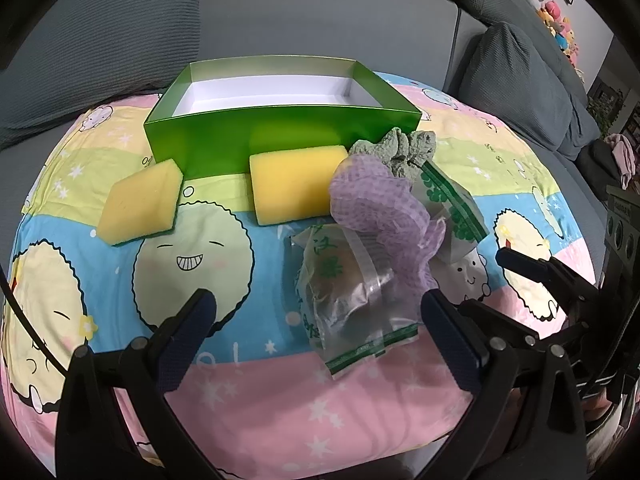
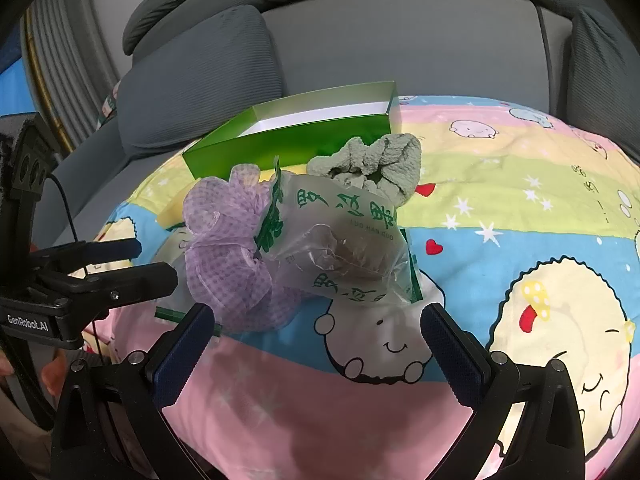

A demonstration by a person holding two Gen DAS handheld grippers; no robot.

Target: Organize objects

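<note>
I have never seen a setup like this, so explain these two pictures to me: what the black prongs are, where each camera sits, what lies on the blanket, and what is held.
No robot here: a person holds a two-finger tool in each hand, each with a fisheye camera looking along its fingers. One picture comes from the left tool, the other from the right tool. Both are open and hold nothing.

On the cartoon blanket spread over a grey sofa stand an open green box, two yellow sponges, a purple mesh cloth, a crumpled grey-green cloth, and two clear packets with green print.
</note>
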